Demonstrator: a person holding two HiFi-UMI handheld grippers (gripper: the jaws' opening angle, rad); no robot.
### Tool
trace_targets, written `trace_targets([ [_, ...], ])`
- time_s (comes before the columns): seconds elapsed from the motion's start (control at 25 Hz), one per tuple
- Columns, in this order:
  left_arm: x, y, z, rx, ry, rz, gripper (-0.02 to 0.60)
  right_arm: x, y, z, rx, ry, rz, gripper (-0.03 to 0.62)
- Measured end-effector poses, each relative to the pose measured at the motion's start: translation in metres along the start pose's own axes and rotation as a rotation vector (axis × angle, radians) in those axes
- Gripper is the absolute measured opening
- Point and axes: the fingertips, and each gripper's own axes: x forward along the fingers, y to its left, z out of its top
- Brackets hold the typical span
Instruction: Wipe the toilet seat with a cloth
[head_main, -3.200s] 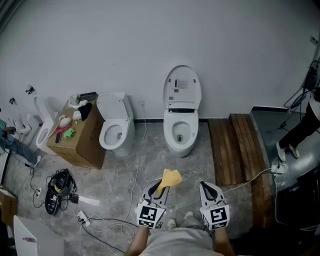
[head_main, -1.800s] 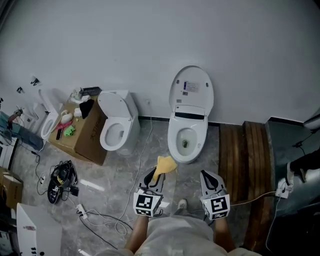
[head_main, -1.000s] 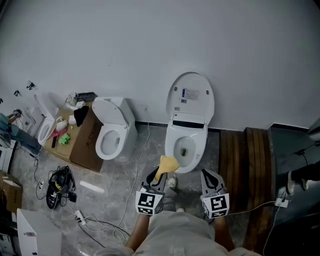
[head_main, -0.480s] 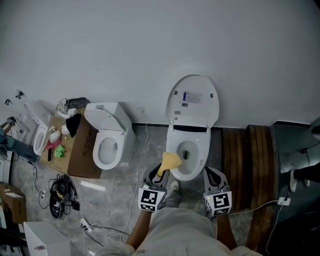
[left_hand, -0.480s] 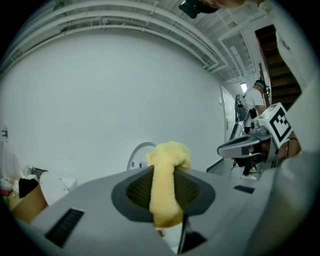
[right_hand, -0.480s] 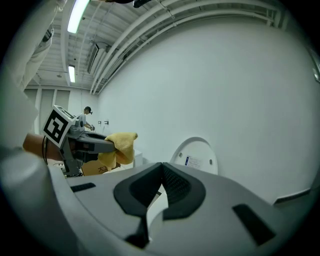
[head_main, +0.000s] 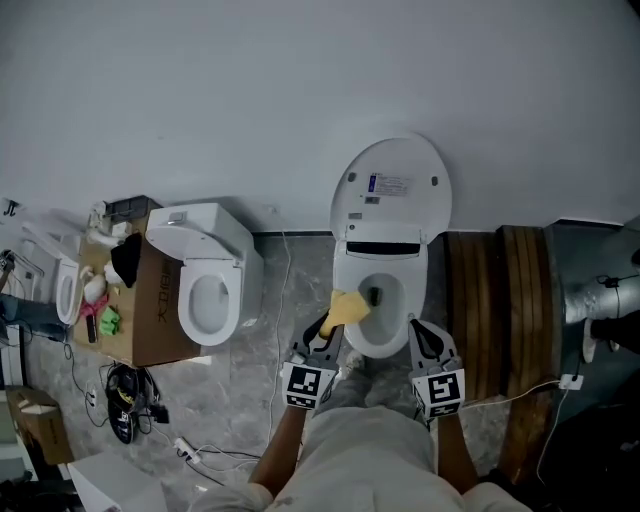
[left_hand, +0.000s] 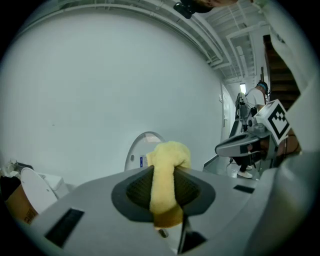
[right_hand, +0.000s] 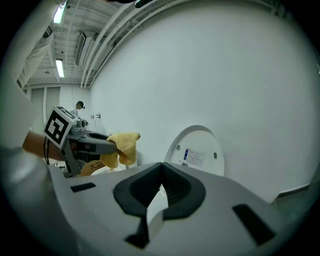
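Setting: indoor test or staging room, workshop-like rather than a home bathroom.

Evidence:
- toilet with raised lid (head_main: 378, 325), second toilet (head_main: 205, 295) to its left and part of a third toilet (head_main: 62, 288) at the far left, all along one plain white wall (head_main: 300, 90)
- grey marbled floor (head_main: 280, 310)
- open cardboard box (head_main: 150, 325) of oddments beside the second toilet
- loose cables (head_main: 215, 455) on the near floor
- wooden planks (head_main: 490, 300) at right
- bare ceiling pipes (right_hand: 102, 32) and a strip light (right_hand: 60, 67) overhead

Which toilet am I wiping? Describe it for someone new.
Along the white wall, find the wooden platform at right. The toilet beside it is yours: its raised oval lid bears a label, unlike the squarer toilet by the cardboard box.
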Motion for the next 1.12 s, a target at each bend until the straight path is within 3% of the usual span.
trace_targets([
  [0.36, 0.067, 0.037, -0.056, -0.030, 0.084, -0.046, 0.098, 0.074, -0.008, -0.030, 0.016, 0.064, 0.002, 0.008],
  [0.6, 0.097, 0.049, -0.101, -0.034, 0.143, -0.030, 0.098, 0.106, -0.020, -0.067, 0.047, 0.104, 0.012, 0.008],
  [1.12, 0.145, 0.060, -0.192, -0.034, 0.222, 0.032, 0.098, 0.155, -0.022, -0.151, 0.051, 0.169, 0.153, 0.008],
])
